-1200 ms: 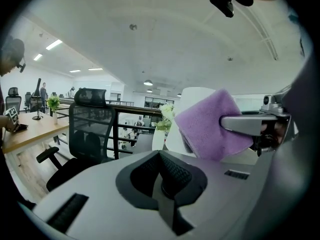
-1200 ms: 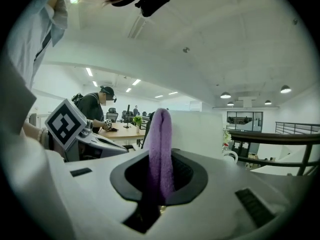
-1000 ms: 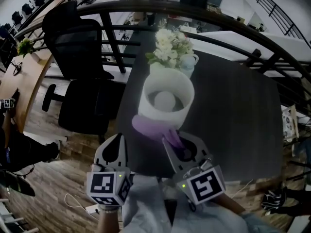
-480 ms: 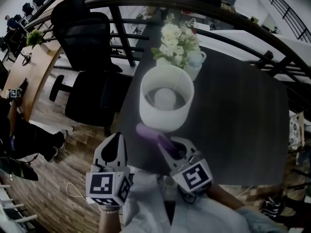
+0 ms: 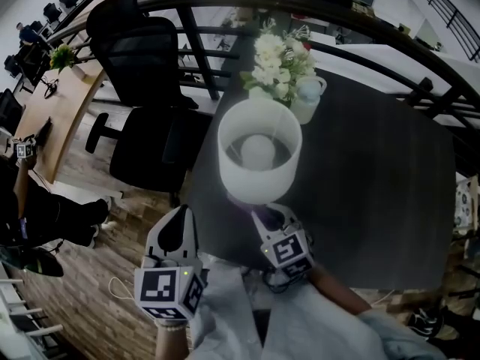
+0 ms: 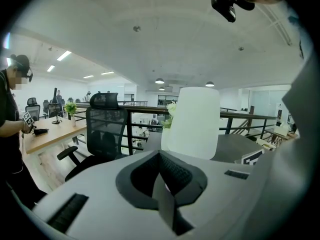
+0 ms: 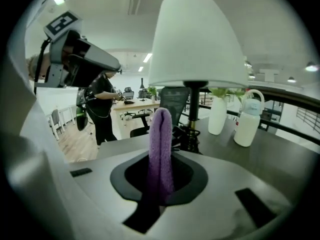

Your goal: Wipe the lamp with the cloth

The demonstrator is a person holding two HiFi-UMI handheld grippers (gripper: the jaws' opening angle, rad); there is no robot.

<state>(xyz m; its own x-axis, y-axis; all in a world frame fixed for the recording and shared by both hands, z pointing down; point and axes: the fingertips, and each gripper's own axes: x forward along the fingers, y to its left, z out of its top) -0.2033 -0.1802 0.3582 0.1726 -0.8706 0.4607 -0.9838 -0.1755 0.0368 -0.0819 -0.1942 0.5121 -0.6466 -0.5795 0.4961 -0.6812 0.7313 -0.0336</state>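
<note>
A table lamp with a white shade point(image 5: 259, 152) stands near the front left of the dark table point(image 5: 375, 201). My right gripper point(image 5: 261, 217) sits just below the shade's near rim, shut on a purple cloth point(image 7: 161, 144). In the right gripper view the cloth stands up between the jaws, close in front of the lamp's dark stem point(image 7: 191, 119) and under the shade point(image 7: 197, 39). The head view hides the cloth behind the shade. My left gripper point(image 5: 178, 216) hangs off the table's left front corner, shut on nothing, with the shade point(image 6: 192, 121) ahead of it.
A white vase of flowers point(image 5: 277, 58) and a white jug point(image 5: 309, 96) stand behind the lamp. A black office chair point(image 5: 150, 66) is left of the table, with a dark railing point(image 5: 360, 32) behind. A person point(image 5: 30, 208) stands on the wooden floor at far left.
My right gripper has moved forward with the cloth, from beside the shade's near wall to under its rim. The cloth has gone out of the head view. The left gripper has barely moved.
</note>
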